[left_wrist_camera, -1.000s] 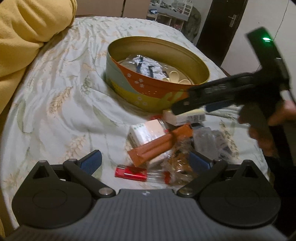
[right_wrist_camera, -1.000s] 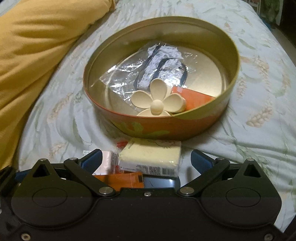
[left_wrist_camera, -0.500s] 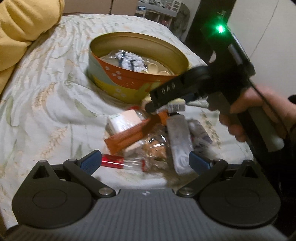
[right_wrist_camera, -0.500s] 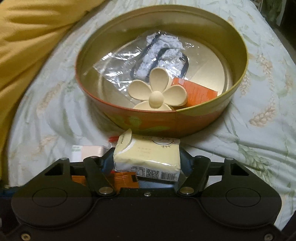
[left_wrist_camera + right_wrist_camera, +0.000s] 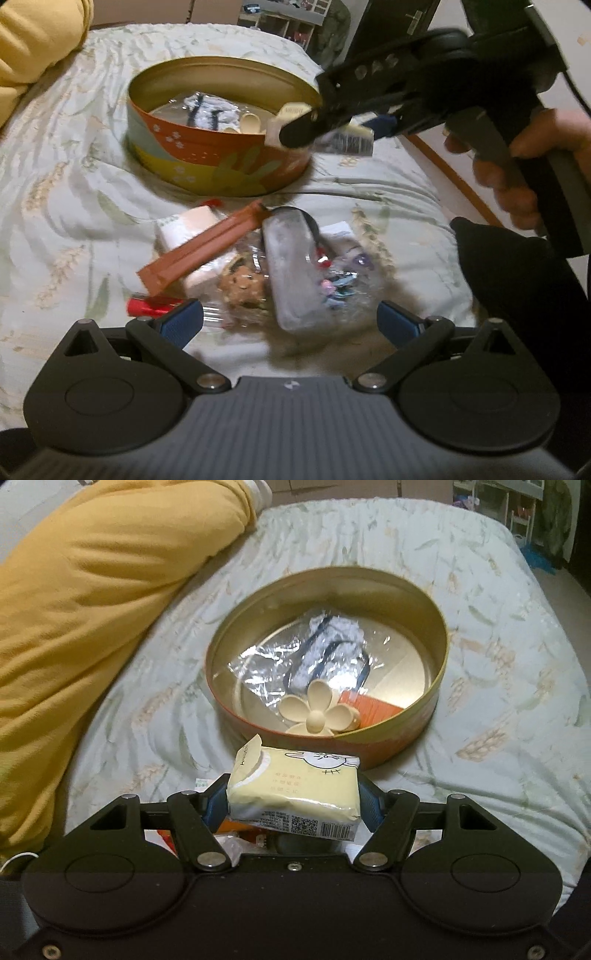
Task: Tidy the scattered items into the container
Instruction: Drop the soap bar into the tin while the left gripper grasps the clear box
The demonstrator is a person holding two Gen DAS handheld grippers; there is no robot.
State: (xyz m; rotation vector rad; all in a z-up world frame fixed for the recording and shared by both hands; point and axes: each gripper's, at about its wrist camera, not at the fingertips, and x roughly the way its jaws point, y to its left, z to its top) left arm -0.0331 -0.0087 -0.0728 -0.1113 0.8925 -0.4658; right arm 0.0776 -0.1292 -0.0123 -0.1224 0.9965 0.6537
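Observation:
My right gripper (image 5: 293, 799) is shut on a pale yellow tissue pack (image 5: 295, 790), held in the air just short of the near rim of the round tin (image 5: 436, 701). From the left wrist view, the right gripper (image 5: 325, 125) carries the pack (image 5: 347, 138) beside the tin (image 5: 207, 162). Inside the tin lie a cream flower clip (image 5: 317, 716), a clear bag (image 5: 325, 657) and an orange packet (image 5: 373, 710). My left gripper (image 5: 291, 320) hangs open above the pile: an orange sachet (image 5: 207, 251), a grey case (image 5: 291, 266), a red tube (image 5: 151, 306), a cookie packet (image 5: 242, 288).
Everything rests on a bed with a pale leaf-print sheet (image 5: 498, 590). A bulky yellow duvet (image 5: 92, 609) fills the left side. A person's hand (image 5: 535, 162) holds the right gripper's handle. The bed's edge and a dark door (image 5: 399, 22) lie to the right.
My right gripper closed on the tissue pack and lifted it off the pile, up toward the tin. My left gripper drifted rightward over the pile, still open.

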